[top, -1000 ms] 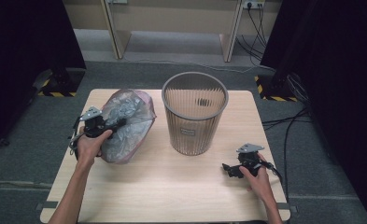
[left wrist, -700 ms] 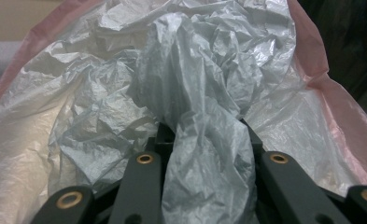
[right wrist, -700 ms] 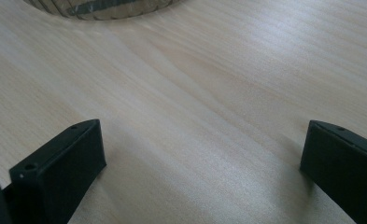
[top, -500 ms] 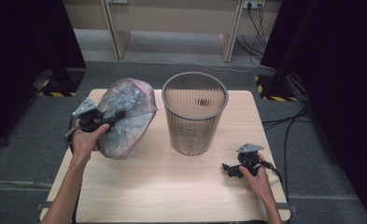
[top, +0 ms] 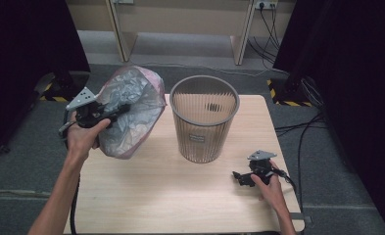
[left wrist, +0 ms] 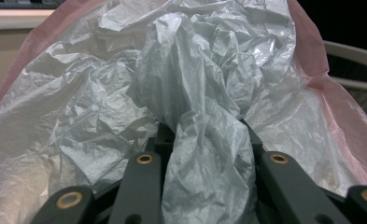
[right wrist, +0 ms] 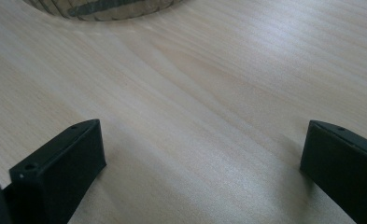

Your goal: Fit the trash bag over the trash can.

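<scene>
I'm looking down on the wooden table (top: 146, 196), where the grey ribbed wastebasket (top: 204, 120) is standing upright near the middle. Just left of its rim, the crumpled silvery plastic bag (top: 131, 107) with the pink edge is hanging above the tabletop; my left gripper (top: 112, 111) is pinching a bunched fold of it. My right gripper (top: 239, 177) is resting low near the table's right edge, jaws spread wide with nothing between them

Bag (left wrist: 209, 93) hides basket (left wrist: 354, 70), cropped at edge
</scene>
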`<action>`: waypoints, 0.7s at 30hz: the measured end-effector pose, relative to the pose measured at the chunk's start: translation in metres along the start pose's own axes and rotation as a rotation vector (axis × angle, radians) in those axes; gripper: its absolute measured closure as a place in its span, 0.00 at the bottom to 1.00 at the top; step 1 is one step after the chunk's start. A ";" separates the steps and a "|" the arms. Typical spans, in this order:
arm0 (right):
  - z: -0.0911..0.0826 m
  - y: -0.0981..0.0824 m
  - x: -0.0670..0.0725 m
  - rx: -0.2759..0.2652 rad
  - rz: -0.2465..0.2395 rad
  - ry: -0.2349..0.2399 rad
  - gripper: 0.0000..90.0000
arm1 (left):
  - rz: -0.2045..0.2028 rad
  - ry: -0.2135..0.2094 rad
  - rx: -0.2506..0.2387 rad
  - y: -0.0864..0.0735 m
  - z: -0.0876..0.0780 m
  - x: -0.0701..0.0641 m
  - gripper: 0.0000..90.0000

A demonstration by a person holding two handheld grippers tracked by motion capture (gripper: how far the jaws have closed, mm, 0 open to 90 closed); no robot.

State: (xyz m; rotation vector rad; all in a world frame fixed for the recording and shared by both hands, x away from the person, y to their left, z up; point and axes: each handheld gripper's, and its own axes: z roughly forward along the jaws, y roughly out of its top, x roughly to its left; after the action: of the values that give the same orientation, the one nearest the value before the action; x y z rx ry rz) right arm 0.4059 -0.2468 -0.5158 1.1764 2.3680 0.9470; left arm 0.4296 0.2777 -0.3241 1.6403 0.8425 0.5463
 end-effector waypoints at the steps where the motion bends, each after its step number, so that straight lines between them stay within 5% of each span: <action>1: 0.000 0.000 0.000 0.000 0.000 0.000 0.00 | 0.006 -0.004 -0.001 0.003 0.000 -0.002 0.78; 11: 0.001 0.001 0.000 -0.002 0.000 -0.002 0.00 | 0.053 -0.062 -0.016 0.031 0.005 -0.026 0.78; 21: 0.001 0.001 0.000 -0.001 -0.003 -0.002 0.00 | 0.120 -0.102 -0.001 0.060 0.029 -0.056 0.77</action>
State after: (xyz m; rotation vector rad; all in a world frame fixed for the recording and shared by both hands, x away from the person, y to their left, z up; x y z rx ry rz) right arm 0.4065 -0.2461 -0.5157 1.1720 2.3667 0.9454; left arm 0.4295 0.2112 -0.2679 1.7112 0.6724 0.5413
